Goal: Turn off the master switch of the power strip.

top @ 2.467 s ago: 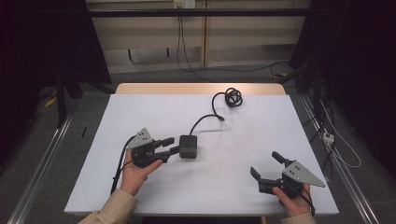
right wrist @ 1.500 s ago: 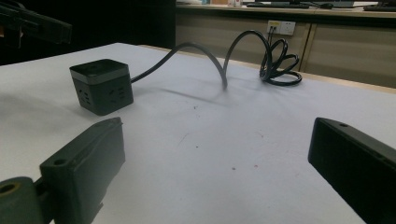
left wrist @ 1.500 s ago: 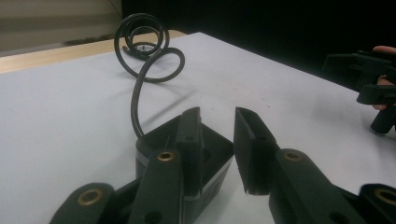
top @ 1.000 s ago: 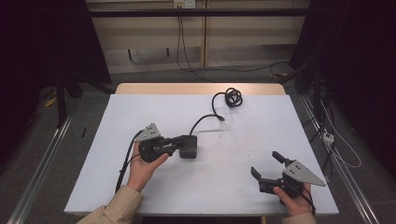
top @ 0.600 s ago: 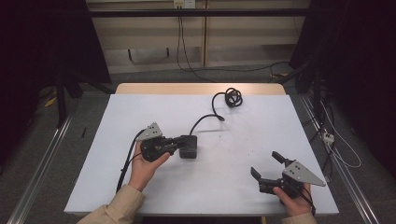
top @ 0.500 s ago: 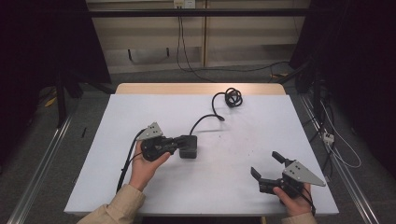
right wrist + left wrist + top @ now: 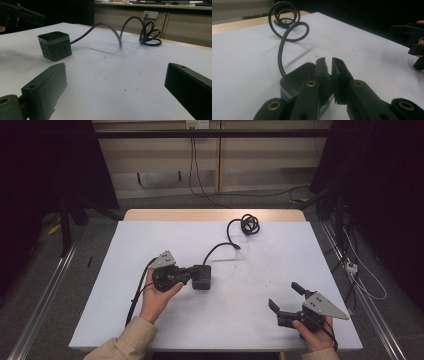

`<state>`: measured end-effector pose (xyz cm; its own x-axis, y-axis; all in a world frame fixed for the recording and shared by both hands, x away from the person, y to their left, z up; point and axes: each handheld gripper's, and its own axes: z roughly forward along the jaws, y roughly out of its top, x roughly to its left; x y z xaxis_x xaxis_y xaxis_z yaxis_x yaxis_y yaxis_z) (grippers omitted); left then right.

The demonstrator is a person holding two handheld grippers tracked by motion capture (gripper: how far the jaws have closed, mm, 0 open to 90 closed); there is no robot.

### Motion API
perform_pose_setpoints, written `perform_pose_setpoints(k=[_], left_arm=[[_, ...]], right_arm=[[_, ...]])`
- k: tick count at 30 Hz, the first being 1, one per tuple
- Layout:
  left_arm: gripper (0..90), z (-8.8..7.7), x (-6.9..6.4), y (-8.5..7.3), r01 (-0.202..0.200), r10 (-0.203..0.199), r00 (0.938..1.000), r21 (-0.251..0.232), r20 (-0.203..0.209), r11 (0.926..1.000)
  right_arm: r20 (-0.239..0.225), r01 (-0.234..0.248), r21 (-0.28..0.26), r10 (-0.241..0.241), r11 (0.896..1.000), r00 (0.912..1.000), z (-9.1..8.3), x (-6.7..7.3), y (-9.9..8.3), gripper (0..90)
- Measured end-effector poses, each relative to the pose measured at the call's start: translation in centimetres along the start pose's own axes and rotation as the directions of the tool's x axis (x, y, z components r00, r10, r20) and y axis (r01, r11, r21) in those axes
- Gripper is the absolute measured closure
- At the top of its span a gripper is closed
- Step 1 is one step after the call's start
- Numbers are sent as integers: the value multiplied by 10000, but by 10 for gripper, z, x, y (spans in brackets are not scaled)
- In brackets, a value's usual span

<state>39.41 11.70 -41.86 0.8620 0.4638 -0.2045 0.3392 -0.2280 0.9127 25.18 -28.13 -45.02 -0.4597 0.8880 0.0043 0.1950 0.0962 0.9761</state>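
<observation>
Covering most of the bench, white table [image 7: 250, 320] with its near edge cut off at the bottom of the high view and a bare wooden strip along the far edge. Beyond it, dark floor and a pale wall panel, detail lost in shadow.

Trailing from the far side, black cable [image 7: 220, 249], coiled near the far edge and arching toward the centre; in the left gripper view, coil partly cropped at the top.

Left of centre on the table, black cube socket block [image 7: 202, 277], upright, joined to the cable on its far side; in the left gripper view, near face hidden behind the jaws.

Reaching in from the bottom left, left gripper [image 7: 186, 275], held level, tips at the block's near side. Jaws just closing, now nearly together with a thin gap between them, apparently lying over the block's top corner and not clamped on it; contact with the block hard to judge from the close view.

At the near right corner, right gripper [image 7: 285, 297], well apart from the block, jaws spread wide with nothing between them; in its own view, both jaws cropped at the lower frame edge.
</observation>
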Motion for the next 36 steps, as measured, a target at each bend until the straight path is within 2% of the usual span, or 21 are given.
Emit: perform_pose_setpoints(k=[22,36], left_arm=[[900,4,4,-1,203,-202,9998,186,-45,9996],[900,10,2,2,30,-29,10000,429,-38,9991]], right_arm=[[-32,10,-16,-10,10000,10000,0,0,0,38],[-30,-22,-38,21,10000,10000,0,0,1,38]])
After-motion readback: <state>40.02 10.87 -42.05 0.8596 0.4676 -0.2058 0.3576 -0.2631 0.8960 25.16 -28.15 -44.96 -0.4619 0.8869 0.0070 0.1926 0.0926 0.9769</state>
